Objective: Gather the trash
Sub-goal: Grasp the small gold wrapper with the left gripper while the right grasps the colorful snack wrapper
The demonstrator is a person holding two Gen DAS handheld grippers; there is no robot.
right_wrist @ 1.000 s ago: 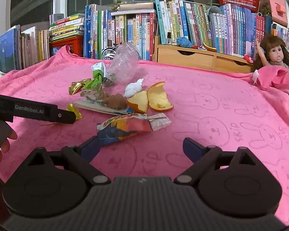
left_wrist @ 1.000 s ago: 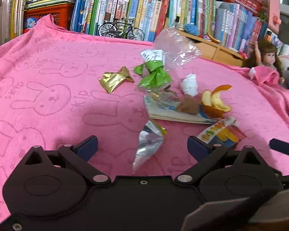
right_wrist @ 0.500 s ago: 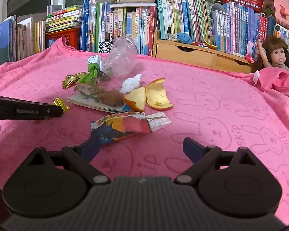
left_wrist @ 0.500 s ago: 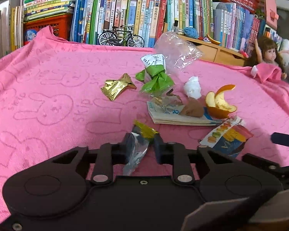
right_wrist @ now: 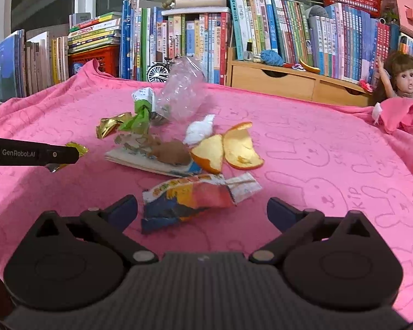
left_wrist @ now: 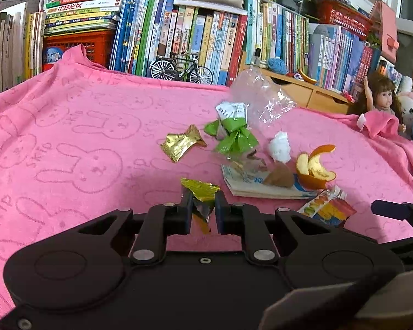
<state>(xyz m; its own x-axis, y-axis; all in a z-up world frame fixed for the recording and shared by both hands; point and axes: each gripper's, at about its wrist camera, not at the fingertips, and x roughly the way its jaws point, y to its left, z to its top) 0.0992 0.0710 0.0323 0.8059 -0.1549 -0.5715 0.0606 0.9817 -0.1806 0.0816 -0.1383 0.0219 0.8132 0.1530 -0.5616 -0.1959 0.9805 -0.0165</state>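
Observation:
My left gripper (left_wrist: pixel 203 207) is shut on a silver and gold foil wrapper (left_wrist: pixel 199 192), held just above the pink cloth (left_wrist: pixel 68 137). In the right wrist view the left gripper's finger (right_wrist: pixel 38 154) shows at the left edge with the foil wrapper (right_wrist: pixel 78 147) behind it. My right gripper (right_wrist: pixel 202 211) is open, with a colourful snack packet (right_wrist: pixel 190 195) lying between its fingers on the cloth. Further back lie orange peel (right_wrist: pixel 228 151), a white tissue (right_wrist: pixel 199 130), a brown lump on a thin booklet (right_wrist: pixel 151 161), a green wrapper (left_wrist: pixel 232 139), a gold wrapper (left_wrist: pixel 181 143) and a clear plastic bag (right_wrist: pixel 183 93).
Rows of books (left_wrist: pixel 179 33) and a toy bicycle (left_wrist: pixel 181 67) stand behind the cloth. A wooden drawer unit (right_wrist: pixel 289 82) sits at the back right. A doll (right_wrist: pixel 402 82) leans at the far right edge. Bare pink cloth (right_wrist: pixel 330 151) stretches to the right.
My left gripper closed on the foil wrapper and lifted it off the cloth. The right gripper crept forward toward the snack packet and stayed open.

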